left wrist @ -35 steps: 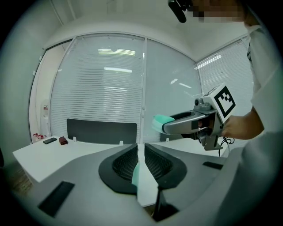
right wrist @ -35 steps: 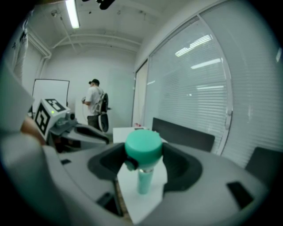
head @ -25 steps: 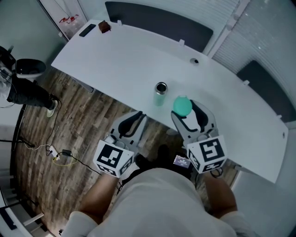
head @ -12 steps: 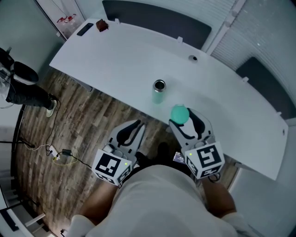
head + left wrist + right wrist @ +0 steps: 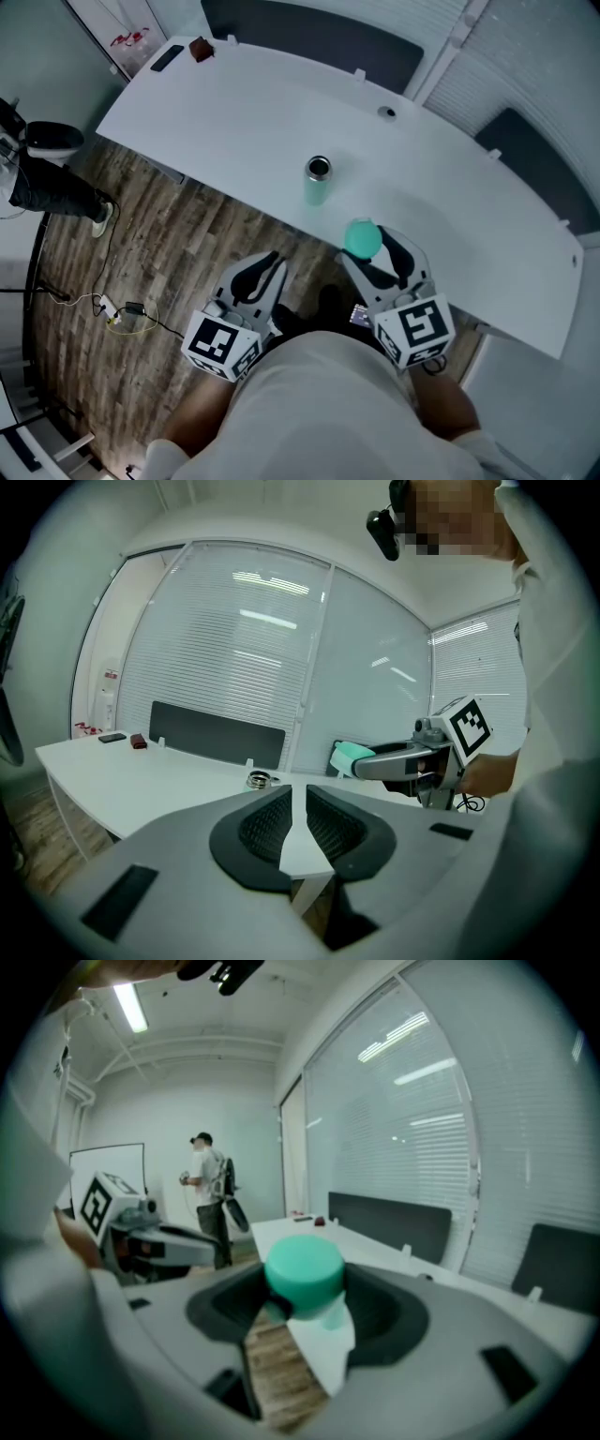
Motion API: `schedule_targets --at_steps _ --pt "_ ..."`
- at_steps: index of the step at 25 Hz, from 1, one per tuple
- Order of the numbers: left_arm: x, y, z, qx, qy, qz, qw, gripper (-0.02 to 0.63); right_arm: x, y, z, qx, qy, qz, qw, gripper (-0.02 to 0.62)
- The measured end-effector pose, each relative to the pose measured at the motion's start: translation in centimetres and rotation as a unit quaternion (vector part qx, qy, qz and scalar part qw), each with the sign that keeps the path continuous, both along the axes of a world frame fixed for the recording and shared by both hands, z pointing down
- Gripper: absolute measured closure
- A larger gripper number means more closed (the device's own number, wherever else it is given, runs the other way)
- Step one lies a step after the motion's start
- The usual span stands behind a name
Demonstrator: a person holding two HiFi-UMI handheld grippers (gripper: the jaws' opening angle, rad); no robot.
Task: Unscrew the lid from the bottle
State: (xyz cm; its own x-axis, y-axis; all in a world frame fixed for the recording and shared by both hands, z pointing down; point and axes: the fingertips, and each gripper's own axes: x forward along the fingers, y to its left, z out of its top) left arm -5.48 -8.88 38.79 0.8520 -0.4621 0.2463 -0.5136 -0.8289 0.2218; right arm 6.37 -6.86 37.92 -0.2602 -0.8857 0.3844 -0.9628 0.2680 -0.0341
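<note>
Evidently past the unscrewing itself. Shows the teal lid [image 5: 363,238] already off and pinched between the jaws of the right gripper [image 5: 369,247], held in the air near the front edge of the white worktop [image 5: 234,103], apart from the bottle [image 5: 318,180]. Shows that bottle upright and open-mouthed on the worktop, close to the front edge, with nothing touching it. Shows the left gripper [image 5: 260,275] back over the wooden floor [image 5: 122,244], jaws pressed nearly together, with only a thin slit between the pads and nothing in it.

Reads as the closing step: carrying the lid away. Probably calls next for setting the lid down on a bare part of the worktop, clear of the bottle, then spreading the right jaws to let go. Seems to need no help from the left side, judging by the free-standing bottle.

Compared with a second ago: finds the lid farther from the bottle and nearer the person's body, and both grippers pulled lower in the head view. Finds the bottle in much the same spot on the worktop, and the left jaws no wider and no narrower.
</note>
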Motion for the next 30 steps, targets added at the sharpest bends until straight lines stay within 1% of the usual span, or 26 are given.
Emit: schedule_targets --at_steps 11,18,30 --pt "-0.7 0.8 0.7 -0.013 -0.005 -0.007 0.9999 0.54 0.1 1.2 0.8 -0.009 -0.003 0.005 1.0 0.314" --pt "-1.5 1.4 1.0 -0.021 -0.004 -0.003 0.9998 0.54 -0.5 1.5 0.8 -0.012 -0.002 0.013 1.0 0.314" --pt "-4.1 3.4 1.4 -0.026 -0.003 0.038 0.999 0.54 -3.2 4.0 1.1 -0.017 0.008 0.055 0.998 0.314"
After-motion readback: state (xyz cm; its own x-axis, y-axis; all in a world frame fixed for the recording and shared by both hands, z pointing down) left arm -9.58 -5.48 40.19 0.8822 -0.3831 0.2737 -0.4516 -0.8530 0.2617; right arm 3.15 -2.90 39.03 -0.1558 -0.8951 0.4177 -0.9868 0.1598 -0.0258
